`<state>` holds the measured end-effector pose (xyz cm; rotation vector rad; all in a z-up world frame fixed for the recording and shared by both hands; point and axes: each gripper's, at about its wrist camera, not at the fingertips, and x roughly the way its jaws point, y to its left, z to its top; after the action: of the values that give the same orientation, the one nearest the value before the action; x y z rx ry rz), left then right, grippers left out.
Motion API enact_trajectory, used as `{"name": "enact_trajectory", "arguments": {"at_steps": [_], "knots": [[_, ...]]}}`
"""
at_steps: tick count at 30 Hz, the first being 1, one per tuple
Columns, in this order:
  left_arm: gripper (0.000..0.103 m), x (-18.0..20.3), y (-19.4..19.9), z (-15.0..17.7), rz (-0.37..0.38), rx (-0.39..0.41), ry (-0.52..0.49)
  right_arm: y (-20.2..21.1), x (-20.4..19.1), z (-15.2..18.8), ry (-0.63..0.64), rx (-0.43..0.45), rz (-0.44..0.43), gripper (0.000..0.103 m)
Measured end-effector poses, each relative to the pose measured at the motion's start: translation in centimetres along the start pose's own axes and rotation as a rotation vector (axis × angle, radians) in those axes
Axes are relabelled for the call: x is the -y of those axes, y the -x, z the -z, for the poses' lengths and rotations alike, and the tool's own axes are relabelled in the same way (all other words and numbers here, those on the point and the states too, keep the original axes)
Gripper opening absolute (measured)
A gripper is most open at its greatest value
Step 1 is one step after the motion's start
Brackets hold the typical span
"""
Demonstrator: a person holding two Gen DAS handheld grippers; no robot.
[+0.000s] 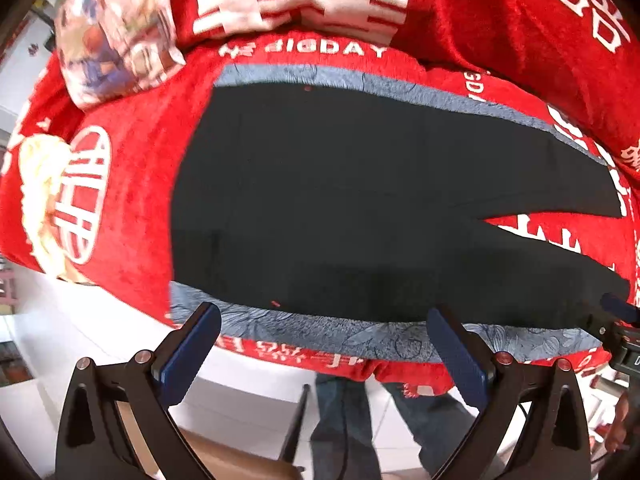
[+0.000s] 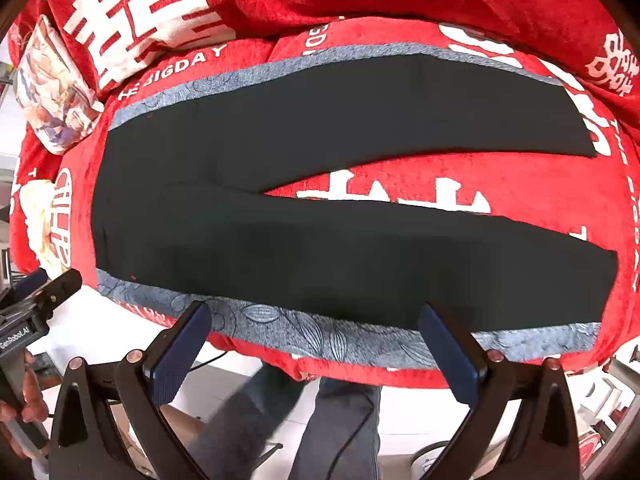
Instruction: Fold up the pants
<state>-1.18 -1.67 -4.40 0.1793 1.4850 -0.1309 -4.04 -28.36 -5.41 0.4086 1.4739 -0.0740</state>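
Black pants (image 1: 340,200) (image 2: 320,232) lie flat on a grey-blue patterned cloth (image 1: 340,336) (image 2: 288,332), waist to the left and both legs spread apart to the right. My left gripper (image 1: 324,320) hovers open above the near edge of the pants, close to the waist end, holding nothing. My right gripper (image 2: 316,316) is open too, above the near edge of the near leg, apart from the fabric. The right gripper's tip (image 1: 618,308) shows at the right edge of the left wrist view; the left gripper (image 2: 48,292) shows at the left of the right wrist view.
A red blanket with white lettering (image 1: 132,184) (image 2: 460,192) covers the sofa seat and back. A printed cushion (image 1: 112,28) (image 2: 52,92) leans at the back left. Below the seat edge are a person's jeans-clad legs (image 1: 344,420) (image 2: 340,420), white floor, and a hand (image 2: 28,392).
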Motion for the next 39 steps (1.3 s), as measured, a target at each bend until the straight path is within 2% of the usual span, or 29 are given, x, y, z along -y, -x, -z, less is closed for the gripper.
{"name": "enact_trajectory", "arguments": {"at_steps": [3,10,21,25,27,30,31,32,34,35,39], "knots": [[0.103,-0.9,-2.6,0.1,0.015,-0.016,0.003,-1.7,-0.2,-0.1,-0.009,-0.002,0.003,0.103],[0.103,-2.4,-6.2,0.7,0.038,0.015,0.004,-5.3,-0.7,0.2,-0.013,0.003,0.043,0.103],[0.103,-4.4,-7.5,0.6,0.053,0.040,0.024,-7.3,-1.0,0.9,-0.070,0.000,0.052,0.103],[0.103,-5.0,-7.7,0.4,0.075,0.047,0.014,-7.0,-0.7,1.0,-0.087,0.021,0.024,0.103],[0.103,-6.2,-7.5,0.5,0.124,0.065,0.042,-6.5,-0.4,0.9,-0.106,0.053,-0.079,0.103],[0.103,-9.0,-7.6,1.5,0.233,0.078,0.129,-5.7,0.6,1.6,-0.177,0.084,-0.350,0.100],[0.103,-9.9,-7.7,2.1,0.264,0.078,0.151,-5.8,1.0,2.2,-0.213,0.081,-0.450,0.094],[0.103,-10.8,-7.9,2.7,0.288,0.076,0.170,-6.3,1.2,2.8,-0.240,0.068,-0.512,0.083],[0.103,-12.5,-8.5,4.3,0.323,0.065,0.197,-8.2,1.3,4.4,-0.293,0.004,-0.639,0.071],[0.103,-13.0,-8.9,4.9,0.341,0.057,0.207,-9.7,1.1,5.6,-0.310,-0.046,-0.702,0.069],[0.103,-15.0,-11.3,7.5,0.408,-0.001,0.281,-13.5,-0.5,9.1,-0.282,-0.134,-0.772,0.069]]}}
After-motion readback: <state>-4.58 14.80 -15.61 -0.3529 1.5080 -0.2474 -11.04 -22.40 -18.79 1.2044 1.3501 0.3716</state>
